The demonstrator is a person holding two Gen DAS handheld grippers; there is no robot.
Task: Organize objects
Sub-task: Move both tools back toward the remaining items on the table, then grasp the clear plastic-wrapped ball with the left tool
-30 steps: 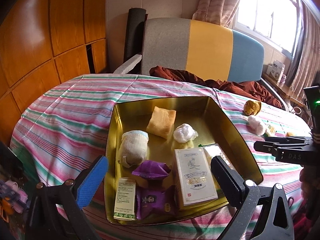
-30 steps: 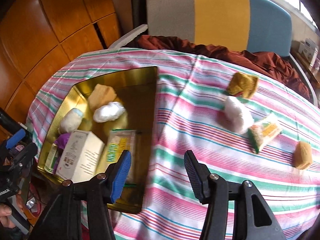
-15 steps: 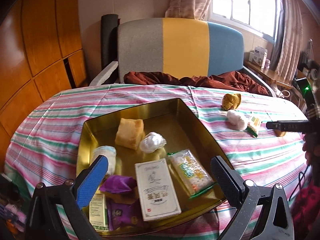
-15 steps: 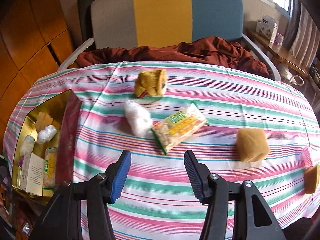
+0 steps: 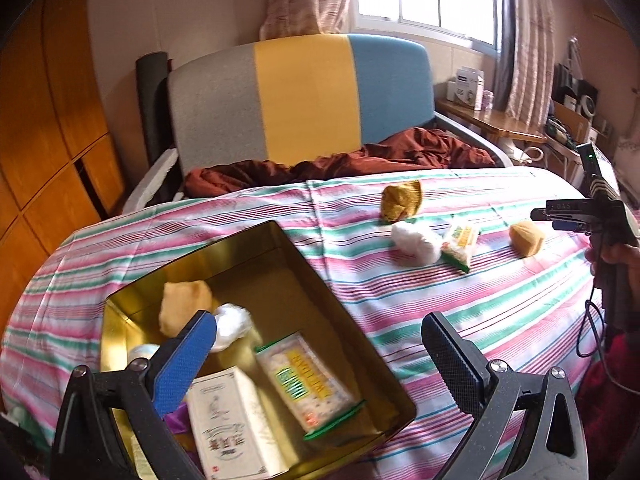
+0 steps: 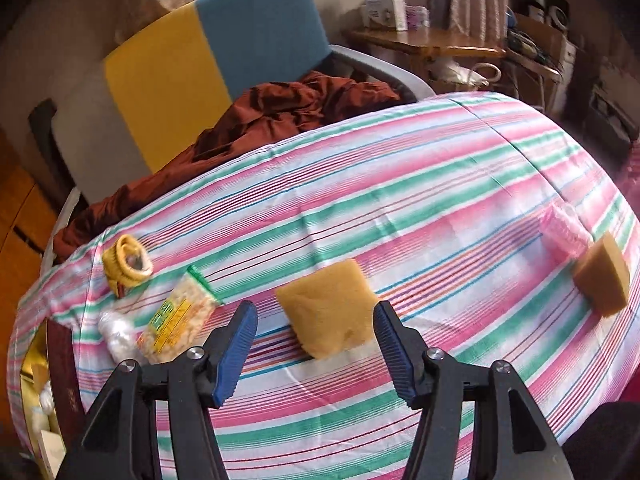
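Your right gripper (image 6: 314,330) has just been opening its jaws, and they now stand apart on either side of a yellow sponge (image 6: 330,312) lying on the striped tablecloth (image 6: 400,184); the pads do not press on it. Left of that sponge lie a clear snack packet (image 6: 176,320) with a green-and-yellow label whose print is too blurred to read, a white cotton wad (image 6: 116,334) touching it, and a rolled yellow sock (image 6: 126,264). Toward the right edge sit a pink roll (image 6: 564,232) and a second sponge (image 6: 602,276), touching each other. Your left gripper (image 5: 316,344) hangs with its jaws wide apart and empty above the gold tin (image 5: 248,248). Inside the tin you have a matching snack packet (image 5: 308,384) with yellow lettering you cannot make out, a white box (image 5: 232,428) with a line drawing, small unreadable characters and a red stamp, a white wad (image 5: 232,324) and a tan sponge (image 5: 182,308).
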